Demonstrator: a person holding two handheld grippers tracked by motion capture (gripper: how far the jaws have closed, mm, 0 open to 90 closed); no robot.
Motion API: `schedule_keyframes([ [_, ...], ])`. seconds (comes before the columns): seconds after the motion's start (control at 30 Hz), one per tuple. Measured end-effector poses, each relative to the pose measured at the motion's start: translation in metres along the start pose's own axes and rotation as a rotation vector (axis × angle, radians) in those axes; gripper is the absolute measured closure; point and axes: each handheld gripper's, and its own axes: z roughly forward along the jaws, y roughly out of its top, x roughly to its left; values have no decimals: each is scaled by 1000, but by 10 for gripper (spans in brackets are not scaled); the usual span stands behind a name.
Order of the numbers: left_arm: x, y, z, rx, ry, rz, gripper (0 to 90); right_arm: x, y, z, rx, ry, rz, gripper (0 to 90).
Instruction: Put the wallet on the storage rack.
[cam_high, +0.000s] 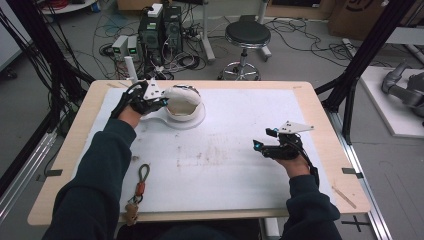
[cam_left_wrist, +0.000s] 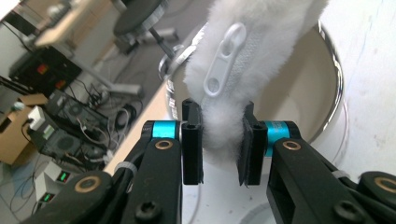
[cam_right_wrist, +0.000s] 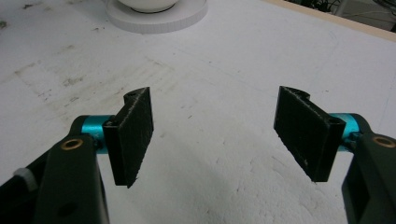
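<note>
White fleece, a fluffy pouch (cam_left_wrist: 254, 51) with a plastic zipper pull (cam_left_wrist: 223, 60), hangs into a bowl (cam_left_wrist: 327, 93) in the left gripper view; the high view places that bowl at eleven o'clock on the tabletop (cam_high: 225, 160). The left claw (cam_left_wrist: 223, 140) pinches the pouch's lower end. The right claw (cam_right_wrist: 215, 130), at four o'clock, gapes wide, holding nothing.

We see our right gripper (cam_right_wrist: 215, 135) hovering over the white table cover (cam_right_wrist: 224, 60), its two black jaws standing wide apart with nothing between them. At the far left sits a round white base (cam_right_wrist: 159, 21) carrying a white bowl (cam_right_wrist: 147, 4).
</note>
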Motion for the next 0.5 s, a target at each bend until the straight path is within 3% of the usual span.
schedule_keyframes([
  [0.03, -1, -1, 4, 11, -5, -26, 734, 0, 0, 0, -2, 1, 4, 289],
  [0.1, -1, -5, 9, 18, -7, -126, 643, -1, -1, -1, -3, 3, 6, 289],
  [0.17, 2, -11, 9, -16, -38, -262, 496, -1, -1, -1, -4, 4, 12, 289],
  [0.23, 5, -16, 5, -59, -85, -355, 439, -1, -2, -2, -1, 4, 17, 289],
  [0.27, 5, -16, 5, -59, -85, -355, 428, -1, -2, -2, -4, 4, 18, 289],
  [0.3, 8, -18, -3, -107, -112, -405, 425, -2, -2, -2, -2, 3, 16, 289],
  [0.4, 12, -21, -11, -200, -143, -479, 426, -1, -2, -1, 1, 6, 13, 289],
  [0.5, 14, -22, -13, -248, -148, -535, 448, 0, -2, 0, 10, 5, 11, 289],
])
